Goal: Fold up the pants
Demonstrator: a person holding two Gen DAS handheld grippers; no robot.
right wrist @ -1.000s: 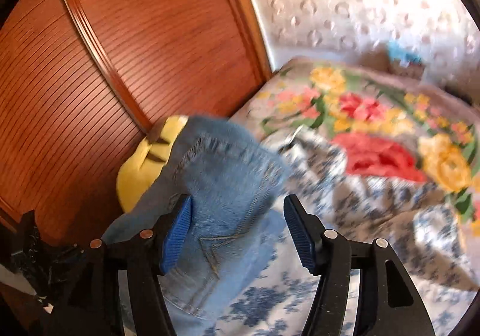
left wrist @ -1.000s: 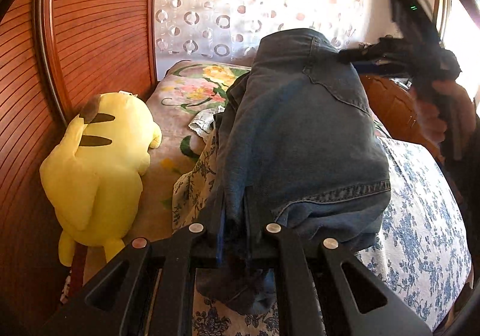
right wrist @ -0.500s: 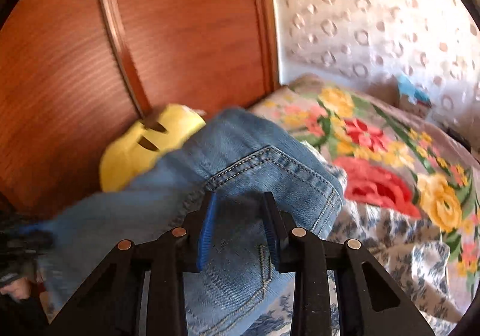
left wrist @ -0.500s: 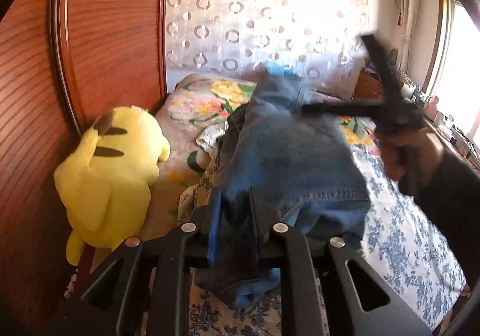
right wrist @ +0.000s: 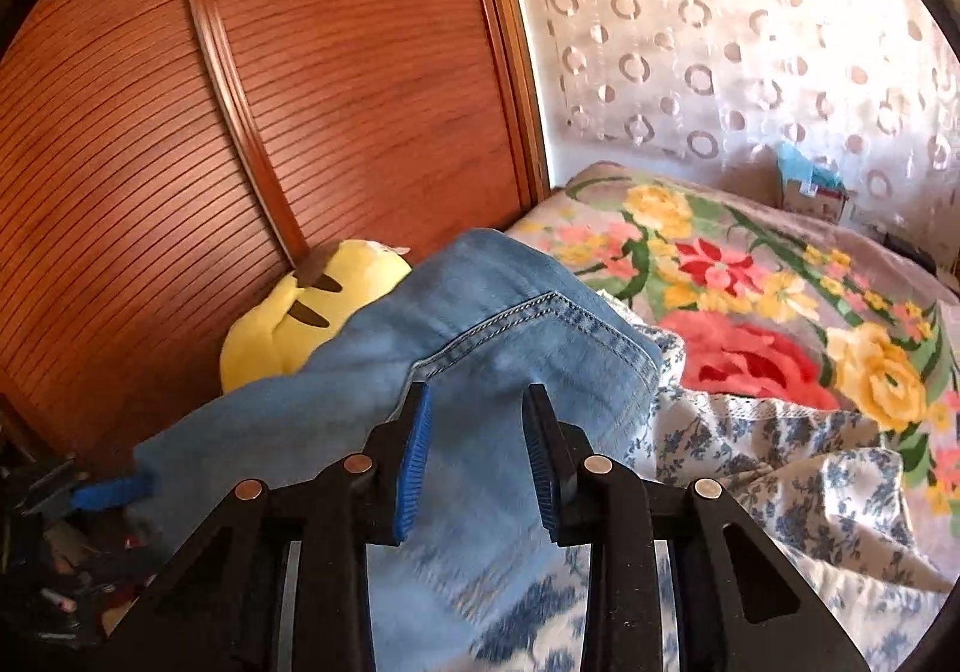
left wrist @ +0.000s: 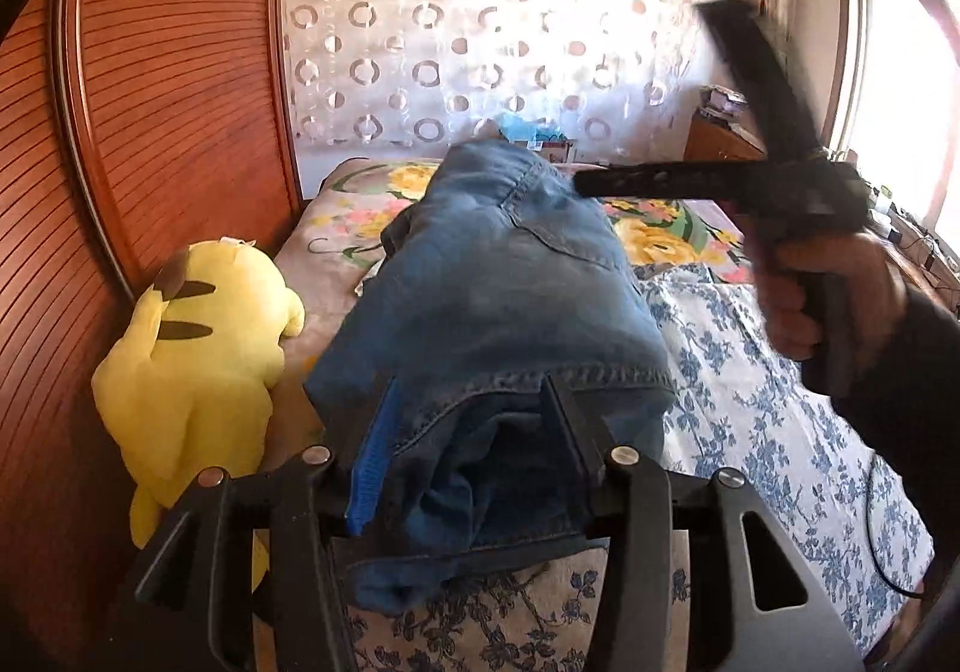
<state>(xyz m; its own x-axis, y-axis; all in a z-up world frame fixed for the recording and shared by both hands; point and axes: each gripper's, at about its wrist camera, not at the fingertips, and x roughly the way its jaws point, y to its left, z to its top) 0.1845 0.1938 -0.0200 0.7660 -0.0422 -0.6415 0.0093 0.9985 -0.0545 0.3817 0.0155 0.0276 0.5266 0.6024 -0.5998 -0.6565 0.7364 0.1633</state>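
Two grippers work on one pair of jeans (left wrist: 504,282); the left gripper (left wrist: 471,453) has just been opening, and its jaws now stand partly apart with a bunched denim fold between them; its blue pad (left wrist: 372,468) on the left lies against the cloth, though whether the pads press on it I cannot tell; the right gripper (right wrist: 477,450) has closed down within the last second and its jaws now stand narrow, with denim between the blue pads (right wrist: 414,462); from the blurred right wrist view I cannot tell whether they pinch the cloth or merely flank it; in the left wrist view the same right gripper shows as a dark blurred shape at the far end of the jeans, held by a hand (left wrist: 834,294) in a dark sleeve (left wrist: 918,402); the jeans hang as a raised ridge between the two tools, above the bed (left wrist: 780,384); a back pocket seam faces the right wrist camera; beneath lies a blue-flowered sheet (right wrist: 780,474), and beyond it a blanket (right wrist: 750,300) with red and yellow flowers; a yellow plush (left wrist: 198,348) sits at the left edge of the bed, against a ribbed wooden wardrobe (left wrist: 174,90); a curtain (left wrist: 498,42) with ring patterns hangs behind the bed; a small box (right wrist: 813,195) stands at the bed's far end.
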